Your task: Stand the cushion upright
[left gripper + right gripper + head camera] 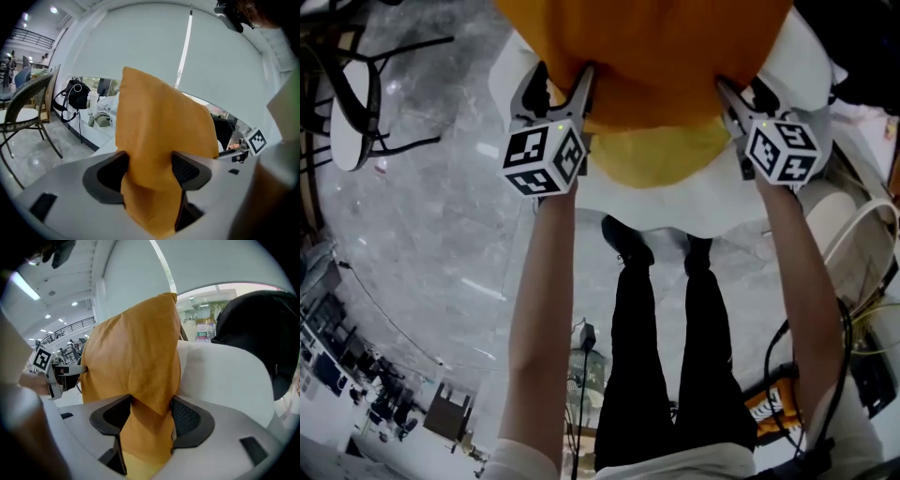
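Observation:
An orange cushion (647, 56) stands on edge on a white seat (609, 197), with a yellow face (666, 150) below it. My left gripper (567, 84) is at the cushion's lower left corner and my right gripper (739, 94) at its lower right corner. In the left gripper view the cushion (159, 126) rises upright, and its corner hangs in the gap of my left gripper (150, 168), whose jaws stand apart. In the right gripper view the cushion (136, 348) leans by the white seat back (225, 376). Its corner lies loosely in my right gripper (150, 416), whose jaws are also apart.
A black-framed chair (352, 103) stands on the grey marble floor at the left. Cables (862, 309) and white equipment lie at the right. The person's legs (666, 356) are close to the seat's front. A black bag (75, 96) hangs behind, and a dark rounded object (262, 333) is at the right.

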`<state>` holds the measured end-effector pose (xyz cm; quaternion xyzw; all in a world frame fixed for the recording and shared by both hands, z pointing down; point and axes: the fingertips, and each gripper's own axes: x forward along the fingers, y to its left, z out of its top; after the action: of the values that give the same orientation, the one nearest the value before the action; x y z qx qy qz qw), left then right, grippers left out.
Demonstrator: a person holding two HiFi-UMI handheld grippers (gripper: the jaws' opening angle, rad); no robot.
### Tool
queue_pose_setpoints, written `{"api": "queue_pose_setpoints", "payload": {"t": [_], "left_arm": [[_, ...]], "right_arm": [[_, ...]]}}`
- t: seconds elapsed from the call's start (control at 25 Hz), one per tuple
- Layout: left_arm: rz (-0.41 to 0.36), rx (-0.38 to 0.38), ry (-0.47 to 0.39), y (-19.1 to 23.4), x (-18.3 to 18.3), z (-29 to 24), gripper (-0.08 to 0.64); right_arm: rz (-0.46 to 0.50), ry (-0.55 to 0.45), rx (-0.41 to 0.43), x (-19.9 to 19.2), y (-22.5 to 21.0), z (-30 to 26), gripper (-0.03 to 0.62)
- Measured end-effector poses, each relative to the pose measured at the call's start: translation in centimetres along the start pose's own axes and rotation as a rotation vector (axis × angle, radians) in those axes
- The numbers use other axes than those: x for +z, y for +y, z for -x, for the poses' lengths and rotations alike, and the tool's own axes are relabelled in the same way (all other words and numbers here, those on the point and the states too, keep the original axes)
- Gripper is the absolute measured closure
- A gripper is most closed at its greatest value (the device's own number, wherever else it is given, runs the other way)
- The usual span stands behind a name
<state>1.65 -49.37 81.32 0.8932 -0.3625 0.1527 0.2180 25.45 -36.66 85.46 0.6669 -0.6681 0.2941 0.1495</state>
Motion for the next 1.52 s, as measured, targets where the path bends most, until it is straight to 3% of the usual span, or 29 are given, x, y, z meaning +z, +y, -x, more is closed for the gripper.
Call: {"api": "queue_pose_setpoints", "payload": {"t": [0.4, 0.6, 0.76, 0.92, 1.2, 1.4, 1.52], "left_arm": [[-0.003, 0.063, 0.144, -0.6, 1.7, 5.6, 0.275], [0.038, 0.040, 0.225, -4.8, 3.3, 12.7, 0.358], [0.006, -0.005, 0.209, -7.9, 8.1, 17.7, 0.470], [0.052, -0.042, 0.195, -11.1, 13.5, 22.4, 0.480], [0.030, -0.096, 0.179, -16.2, 20.8, 30.5, 0.522], [0.016, -0.119, 0.157, -18.1, 22.9, 38.0, 0.558], [0.060, -0.130, 0.162, -19.0, 23.3, 42.4, 0.558]], "right_arm": [[-0.020, 0.068, 0.007, 2.5, 0.7, 6.3, 0.303], [-0.003, 0.113, 0.047, 4.8, 3.6, 13.5, 0.378], [-0.004, 0.063, 0.085, 9.9, 6.5, 18.8, 0.471], [-0.027, 0.021, 0.130, 14.6, 10.1, 24.5, 0.517], [-0.124, -0.051, 0.216, 20.6, 17.0, 34.1, 0.554], [-0.131, -0.094, 0.242, 21.5, 22.3, 41.6, 0.557], [-0.121, -0.109, 0.225, 21.1, 23.9, 45.7, 0.557]]}}
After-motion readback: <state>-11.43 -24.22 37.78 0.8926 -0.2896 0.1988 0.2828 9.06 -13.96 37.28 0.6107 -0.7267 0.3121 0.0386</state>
